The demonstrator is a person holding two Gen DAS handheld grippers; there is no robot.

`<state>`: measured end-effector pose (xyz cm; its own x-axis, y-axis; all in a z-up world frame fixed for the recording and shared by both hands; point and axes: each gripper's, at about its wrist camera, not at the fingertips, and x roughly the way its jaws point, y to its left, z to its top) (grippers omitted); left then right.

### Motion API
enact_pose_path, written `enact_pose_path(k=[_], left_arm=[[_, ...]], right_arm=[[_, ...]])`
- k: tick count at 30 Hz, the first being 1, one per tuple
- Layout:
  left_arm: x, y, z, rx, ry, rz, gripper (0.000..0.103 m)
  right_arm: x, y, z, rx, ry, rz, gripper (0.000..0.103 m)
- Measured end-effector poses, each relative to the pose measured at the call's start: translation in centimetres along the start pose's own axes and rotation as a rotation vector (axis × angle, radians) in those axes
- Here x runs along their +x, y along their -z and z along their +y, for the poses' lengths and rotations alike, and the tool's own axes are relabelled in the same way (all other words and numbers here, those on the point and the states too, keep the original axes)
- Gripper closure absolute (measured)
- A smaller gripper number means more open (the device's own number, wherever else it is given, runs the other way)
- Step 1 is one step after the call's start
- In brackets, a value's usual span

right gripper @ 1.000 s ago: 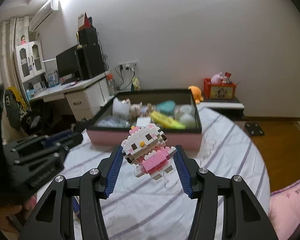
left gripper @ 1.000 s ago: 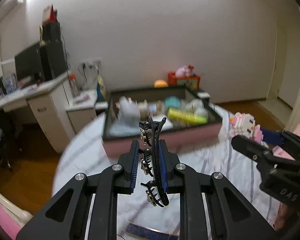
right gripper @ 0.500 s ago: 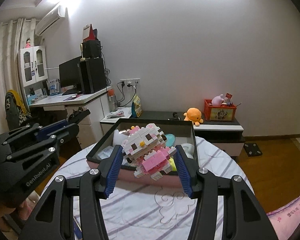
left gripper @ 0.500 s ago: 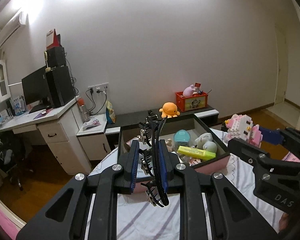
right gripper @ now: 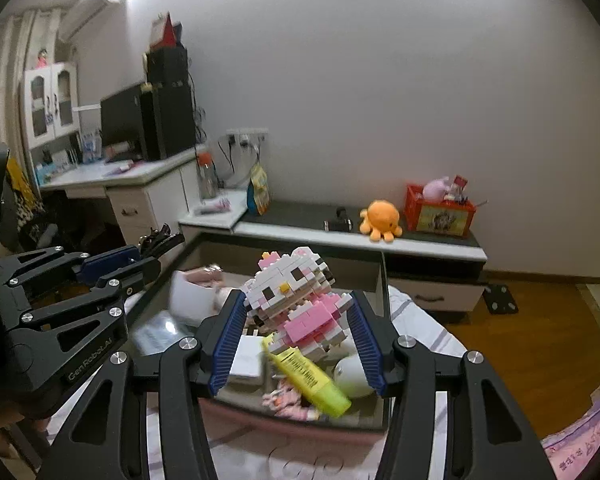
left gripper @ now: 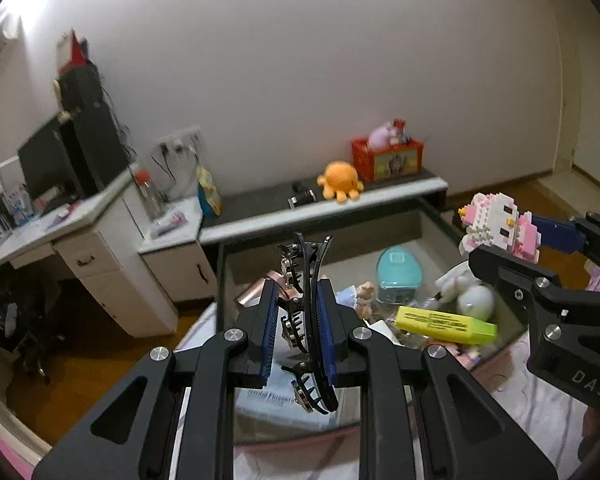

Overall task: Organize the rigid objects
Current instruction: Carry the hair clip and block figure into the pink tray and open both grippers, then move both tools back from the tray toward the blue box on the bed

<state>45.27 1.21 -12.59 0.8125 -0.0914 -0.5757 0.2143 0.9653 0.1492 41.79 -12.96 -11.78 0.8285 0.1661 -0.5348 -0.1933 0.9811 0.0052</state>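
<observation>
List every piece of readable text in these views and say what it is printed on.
"GenRobot.AI": on the left gripper body, seen from the right wrist.
"DAS": cut off at the frame edge, on the right gripper body.
Yellow highlighter: black print, too small to read.
Booklet in the box: blurred.
Red box: picture label, unreadable.

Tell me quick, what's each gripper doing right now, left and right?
Left gripper: closed on the black hair claw clip.
Right gripper: closed on the pink and white brick cat figure.
</observation>
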Motion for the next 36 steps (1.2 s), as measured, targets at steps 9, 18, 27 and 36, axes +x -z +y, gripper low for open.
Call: enact_pose_path(k=[9,18,27,36], left_arm=[[6.9,0.4,-0.2,0.033,0.001,0.143,0.082],[6.2,0.3,0.3,-0.013,0.001,0.088,0.022],[-2.0,-0.1,1.2,-0.059,-0.085,-0.115,0.000],[-8.1,1.0,1.0,-0.067,-0.087,-0.157,0.000]], right_arm=[[6.7,0.5,-1.9,0.011,0.008,0.151,0.049],[7.6,0.9,-2.9,0.038,0.006,0.166,0.043],[2.5,-0.1,-2.8,0.037,0.038,0.045,0.017],[-3.7,-0.1,-2.5,0.057,0.036,-0.036,0.017]])
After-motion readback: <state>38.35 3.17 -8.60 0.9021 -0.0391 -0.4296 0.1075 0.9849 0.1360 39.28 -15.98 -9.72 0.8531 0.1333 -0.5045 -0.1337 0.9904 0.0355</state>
